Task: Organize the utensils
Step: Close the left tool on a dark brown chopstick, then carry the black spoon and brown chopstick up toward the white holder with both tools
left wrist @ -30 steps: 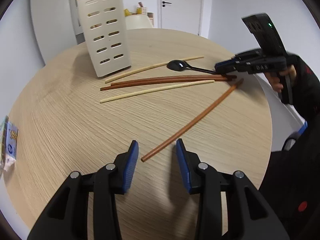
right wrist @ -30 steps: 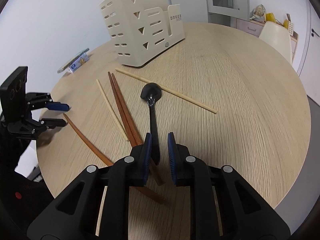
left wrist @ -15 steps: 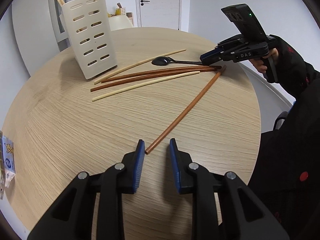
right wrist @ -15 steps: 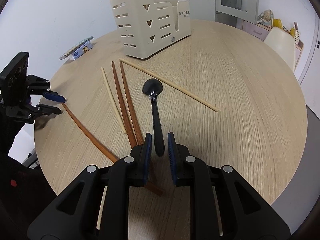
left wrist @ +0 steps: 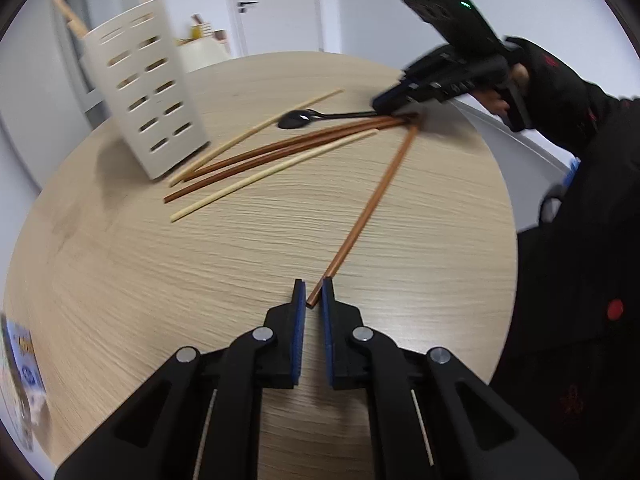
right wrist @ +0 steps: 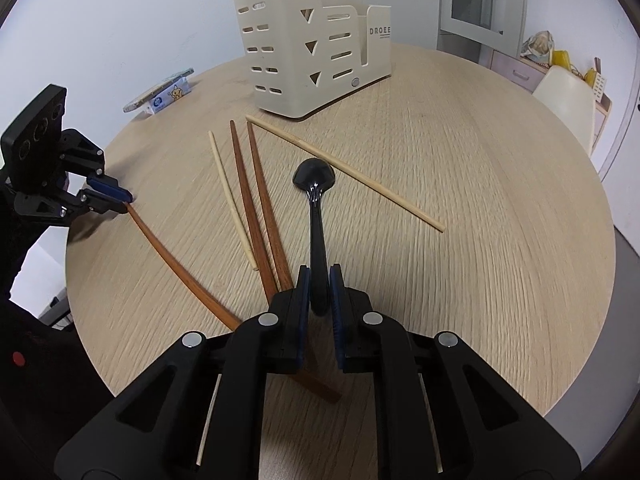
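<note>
My left gripper (left wrist: pixel 313 294) is shut on the near end of a long brown chopstick (left wrist: pixel 372 204), which slants across the round wooden table (left wrist: pixel 120 280). My right gripper (right wrist: pixel 319 280) is shut on the handle of a black spoon (right wrist: pixel 314 184), whose bowl points toward the cream utensil holder (right wrist: pixel 312 52). Two more brown chopsticks (right wrist: pixel 256 200) and two pale chopsticks (right wrist: pixel 232 188) lie on the table between the grippers. The left gripper also shows in the right wrist view (right wrist: pixel 120 200), and the right gripper in the left wrist view (left wrist: pixel 392 106).
The holder (left wrist: pixel 144 100) has pale sticks standing in it. A small printed packet (right wrist: pixel 168 94) lies at the table's edge. A pale chair (right wrist: pixel 560 96) and shelves stand beyond the table. The person's dark sleeve (left wrist: pixel 568 96) is at the right.
My left gripper's jaws have closed on the end of the brown chopstick. My right gripper stays shut on the spoon and has lifted it and drawn it slightly back.
</note>
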Available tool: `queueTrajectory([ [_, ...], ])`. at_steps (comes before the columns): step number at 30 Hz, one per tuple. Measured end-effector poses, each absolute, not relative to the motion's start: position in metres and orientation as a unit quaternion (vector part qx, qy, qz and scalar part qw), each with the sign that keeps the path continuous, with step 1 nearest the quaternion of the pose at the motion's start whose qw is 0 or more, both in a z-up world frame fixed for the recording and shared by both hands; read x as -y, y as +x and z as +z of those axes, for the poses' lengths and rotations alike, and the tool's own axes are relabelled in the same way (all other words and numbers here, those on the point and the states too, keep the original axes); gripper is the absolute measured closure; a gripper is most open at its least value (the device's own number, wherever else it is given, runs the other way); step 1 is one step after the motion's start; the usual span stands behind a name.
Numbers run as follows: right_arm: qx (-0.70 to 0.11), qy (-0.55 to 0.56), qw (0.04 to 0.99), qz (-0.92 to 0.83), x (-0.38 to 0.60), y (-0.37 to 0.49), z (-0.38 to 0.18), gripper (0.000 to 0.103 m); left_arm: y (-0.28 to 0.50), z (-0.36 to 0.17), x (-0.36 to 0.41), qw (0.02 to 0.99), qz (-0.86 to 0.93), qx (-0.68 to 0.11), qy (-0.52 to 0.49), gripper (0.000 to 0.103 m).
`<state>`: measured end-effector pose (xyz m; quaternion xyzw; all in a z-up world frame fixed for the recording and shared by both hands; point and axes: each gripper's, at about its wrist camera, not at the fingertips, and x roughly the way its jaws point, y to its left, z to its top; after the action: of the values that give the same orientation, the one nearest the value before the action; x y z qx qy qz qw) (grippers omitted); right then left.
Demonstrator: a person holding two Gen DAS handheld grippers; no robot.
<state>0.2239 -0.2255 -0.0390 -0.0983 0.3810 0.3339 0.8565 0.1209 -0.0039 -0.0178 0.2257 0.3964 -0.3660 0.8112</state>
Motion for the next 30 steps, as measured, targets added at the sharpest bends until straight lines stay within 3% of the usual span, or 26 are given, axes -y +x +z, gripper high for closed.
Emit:
queueTrajectory([
  [9,-0.368,-0.033,0.863,0.345,0.244,0.227,-0.028,0.094,0.105,-0.009,-0.007,0.814,-0.409,-0.371,0.182,0.097],
  [30,-0.323,0.039,0.875,0.359,0.241,0.208,0.012,0.094,0.101,0.068,-0.016,0.916,-0.349,-0.197,-0.026,0.098],
])
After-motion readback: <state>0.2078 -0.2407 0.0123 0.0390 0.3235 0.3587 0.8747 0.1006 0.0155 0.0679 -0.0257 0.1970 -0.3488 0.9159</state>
